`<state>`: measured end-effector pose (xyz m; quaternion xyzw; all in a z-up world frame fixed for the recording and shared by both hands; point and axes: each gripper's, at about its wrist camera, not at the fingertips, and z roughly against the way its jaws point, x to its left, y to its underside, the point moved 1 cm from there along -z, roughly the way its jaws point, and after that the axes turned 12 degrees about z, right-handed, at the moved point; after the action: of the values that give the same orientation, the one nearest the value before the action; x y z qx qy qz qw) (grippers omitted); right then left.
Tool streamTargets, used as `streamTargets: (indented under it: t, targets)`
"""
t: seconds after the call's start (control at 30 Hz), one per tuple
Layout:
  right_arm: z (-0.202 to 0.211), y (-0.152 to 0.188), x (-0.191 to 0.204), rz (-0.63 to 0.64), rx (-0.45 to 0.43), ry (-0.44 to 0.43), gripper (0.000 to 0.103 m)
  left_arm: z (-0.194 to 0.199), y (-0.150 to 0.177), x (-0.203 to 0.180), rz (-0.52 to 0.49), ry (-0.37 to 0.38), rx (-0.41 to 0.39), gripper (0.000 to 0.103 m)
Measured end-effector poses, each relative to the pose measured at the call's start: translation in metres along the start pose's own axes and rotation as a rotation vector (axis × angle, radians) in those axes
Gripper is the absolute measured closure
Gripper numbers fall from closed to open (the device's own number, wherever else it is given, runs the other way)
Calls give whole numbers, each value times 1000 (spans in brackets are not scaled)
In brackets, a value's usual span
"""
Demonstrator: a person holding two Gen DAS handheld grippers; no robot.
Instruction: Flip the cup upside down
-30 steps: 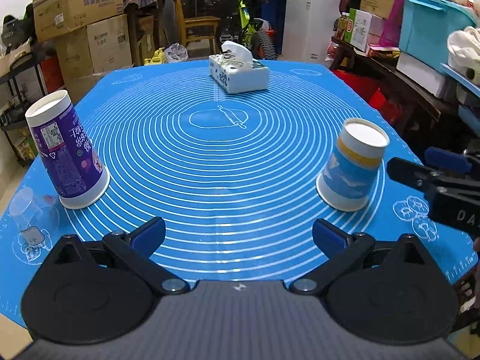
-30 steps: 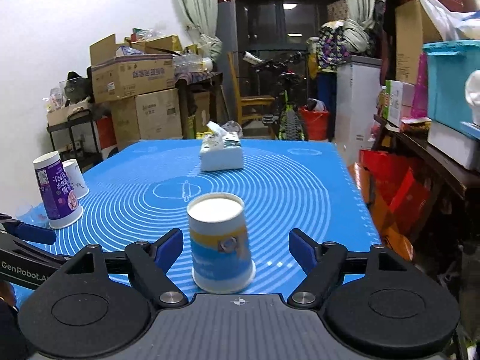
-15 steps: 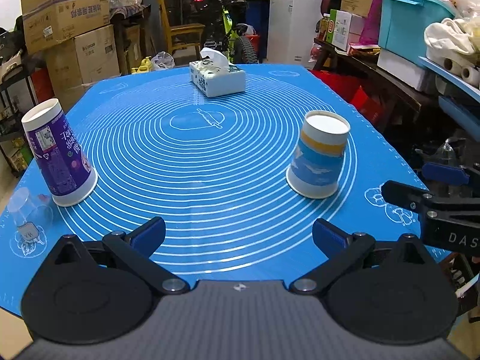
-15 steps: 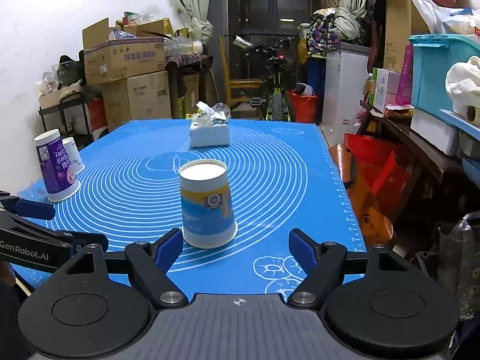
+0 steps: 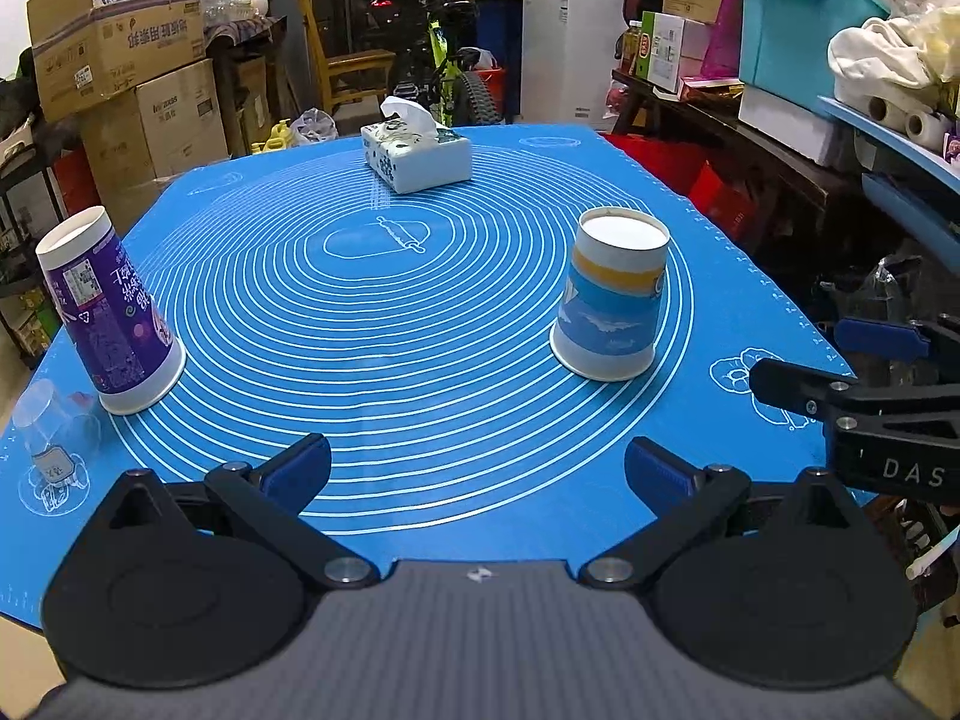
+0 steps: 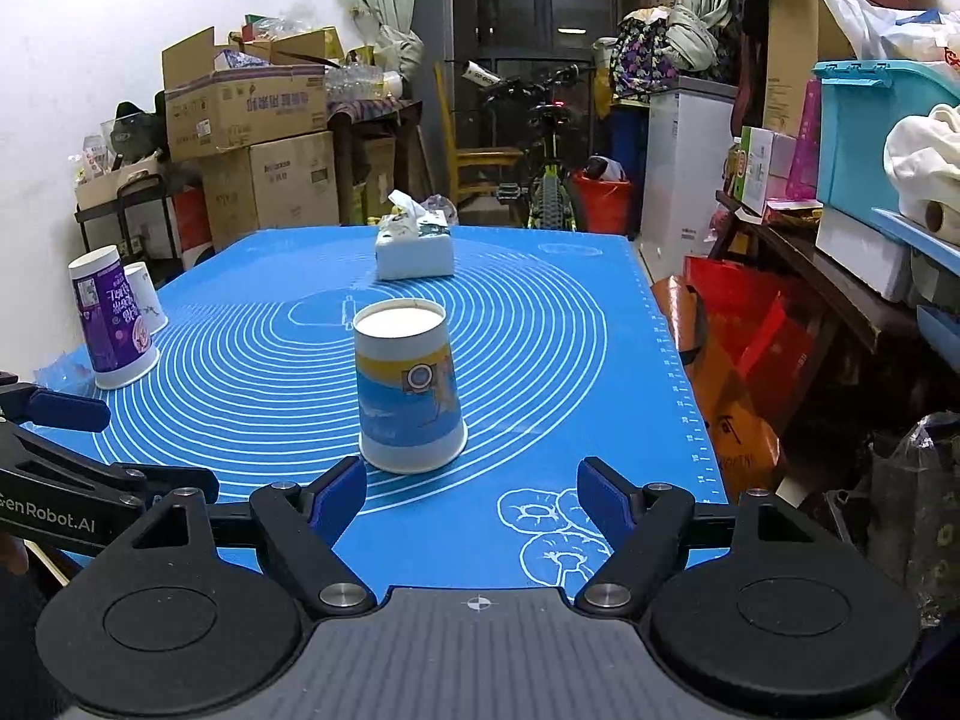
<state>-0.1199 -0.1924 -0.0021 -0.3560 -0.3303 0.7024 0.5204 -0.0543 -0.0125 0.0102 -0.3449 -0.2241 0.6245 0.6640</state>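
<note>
Backing away from the upturned blue cup (image 6: 410,391), right tongs (image 6: 471,491) gape empty.

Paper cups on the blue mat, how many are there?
3, all upside down: blue-and-yellow paper cup mid-mat, purple paper cup at the left edge, small white paper cup behind it. Others may be hidden.

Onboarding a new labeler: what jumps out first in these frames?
The bright blue mat with white concentric rings fills the table. Two paper cups stand on it mouth down: a blue-and-yellow cup just ahead of the right gripper, whose jaws are open, and a purple cup at the mat's left edge. A white tissue box sits at the far end, against a cluttered storeroom.
</note>
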Motion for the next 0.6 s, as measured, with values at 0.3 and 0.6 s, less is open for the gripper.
streamTargets:
  t: [0.3,0.6]
  targets:
    - [2,3,1,7,-1,-7,22,-1,3,-1,-11,-3,10,0]
    - [2,2,0,6,4,-4,22,-2,3,-1,-13,-2,10,0]
